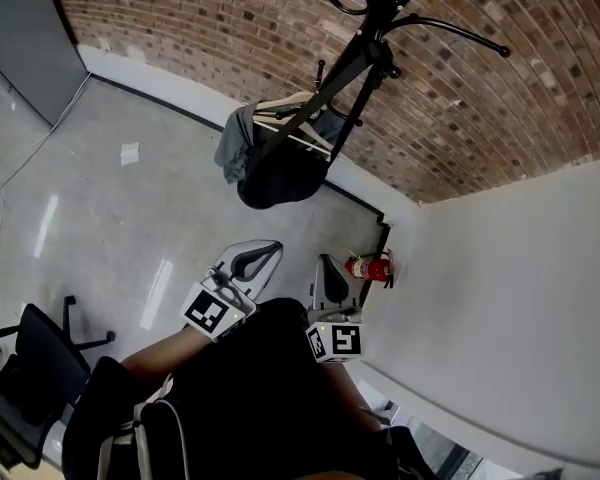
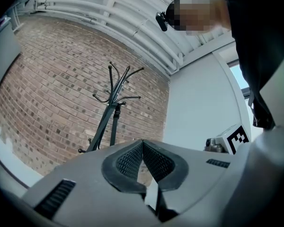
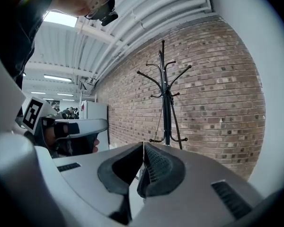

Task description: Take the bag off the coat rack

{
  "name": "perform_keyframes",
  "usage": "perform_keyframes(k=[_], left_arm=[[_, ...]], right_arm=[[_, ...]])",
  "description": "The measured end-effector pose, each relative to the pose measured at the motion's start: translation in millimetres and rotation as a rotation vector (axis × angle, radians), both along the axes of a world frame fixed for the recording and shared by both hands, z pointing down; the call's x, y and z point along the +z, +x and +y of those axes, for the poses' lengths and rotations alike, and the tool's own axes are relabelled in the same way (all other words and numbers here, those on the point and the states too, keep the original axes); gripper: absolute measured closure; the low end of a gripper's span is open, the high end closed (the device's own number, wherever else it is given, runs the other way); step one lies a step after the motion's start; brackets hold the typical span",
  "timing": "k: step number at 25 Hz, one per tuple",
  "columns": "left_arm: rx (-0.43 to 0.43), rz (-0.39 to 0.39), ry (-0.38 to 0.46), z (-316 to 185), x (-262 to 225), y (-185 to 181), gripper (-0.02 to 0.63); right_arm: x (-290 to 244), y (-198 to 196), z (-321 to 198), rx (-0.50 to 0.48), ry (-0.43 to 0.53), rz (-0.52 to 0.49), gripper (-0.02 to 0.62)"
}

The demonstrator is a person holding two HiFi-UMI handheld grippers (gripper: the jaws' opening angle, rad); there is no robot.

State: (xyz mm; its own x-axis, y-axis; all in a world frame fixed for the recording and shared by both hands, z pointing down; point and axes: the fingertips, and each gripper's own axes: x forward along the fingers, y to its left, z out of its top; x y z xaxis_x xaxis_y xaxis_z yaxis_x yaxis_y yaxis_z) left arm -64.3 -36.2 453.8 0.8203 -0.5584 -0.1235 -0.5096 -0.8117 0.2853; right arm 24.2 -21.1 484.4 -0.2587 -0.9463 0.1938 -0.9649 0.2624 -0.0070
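Observation:
The black coat rack (image 1: 365, 48) stands against the brick wall, and a dark grey bag (image 1: 270, 163) hangs from it by light straps. My left gripper (image 1: 260, 256) and right gripper (image 1: 323, 263) are held side by side in front of my body, well short of the bag. Both are shut with nothing between their pads. The left gripper view has the rack (image 2: 114, 108) above the closed left gripper (image 2: 142, 143). In the right gripper view the rack (image 3: 166, 103) rises above the closed right gripper (image 3: 143, 145). In both gripper views my own jaws hide the bag.
A red fire extinguisher (image 1: 370, 268) stands in the corner where the brick wall meets a white wall (image 1: 520, 288). An office chair (image 1: 30, 368) is at my lower left. A grey cabinet (image 1: 20, 38) is at the far left, and a paper scrap (image 1: 130, 153) lies on the floor.

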Motion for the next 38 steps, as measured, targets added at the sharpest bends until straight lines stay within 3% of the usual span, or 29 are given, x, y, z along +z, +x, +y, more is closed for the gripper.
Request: perform_keyframes(k=[5, 10, 14, 21, 25, 38], left_arm=[[0.001, 0.028, -0.014, -24, -4, -2, 0.588], [-0.055, 0.048, -0.041, -42, -4, 5, 0.588], [-0.081, 0.053, -0.01, -56, -12, 16, 0.587], [-0.158, -0.006, 0.055, -100, -32, 26, 0.586], [-0.179, -0.08, 0.036, -124, -23, 41, 0.586], [-0.293, -0.134, 0.09, -204, -23, 75, 0.563]], right_arm=[[9, -1, -17, 0.017, -0.041, -0.007, 0.574], [11, 2, -27, -0.022, -0.037, -0.007, 0.574], [9, 21, -43, -0.021, -0.022, -0.036, 0.575], [-20, 57, -90, -0.013, 0.081, -0.034, 0.574], [-25, 78, -118, 0.017, 0.096, -0.042, 0.574], [-40, 116, -207, -0.05, 0.183, -0.033, 0.574]])
